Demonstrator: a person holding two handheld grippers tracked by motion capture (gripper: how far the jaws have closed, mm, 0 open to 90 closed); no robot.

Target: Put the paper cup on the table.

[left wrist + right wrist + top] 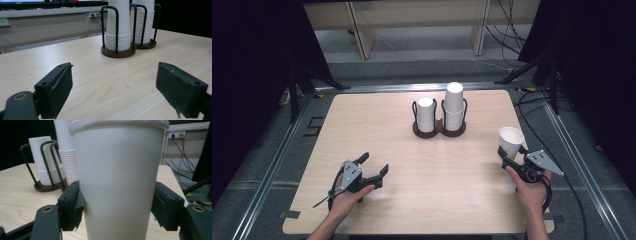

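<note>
A single white paper cup (pixel 511 140) stands upright near the table's right edge, held between the jaws of my right gripper (pixel 511 159). Up close in the right gripper view the cup (pixel 117 182) sits between both pads (pixel 72 207), which press its sides. My left gripper (pixel 374 164) hovers open over the front left of the table, jaws spread wide with nothing between them (pixel 115 87). A dark two-slot cup holder (pixel 439 127) at the table's back centre carries two stacks of white cups (pixel 453 102).
The light wooden table (pixel 377 120) has bare surface between the holder and both hands. Black cables (pixel 562 165) trail off the right edge. A wooden shelf frame (pixel 362 30) stands on the floor behind the table.
</note>
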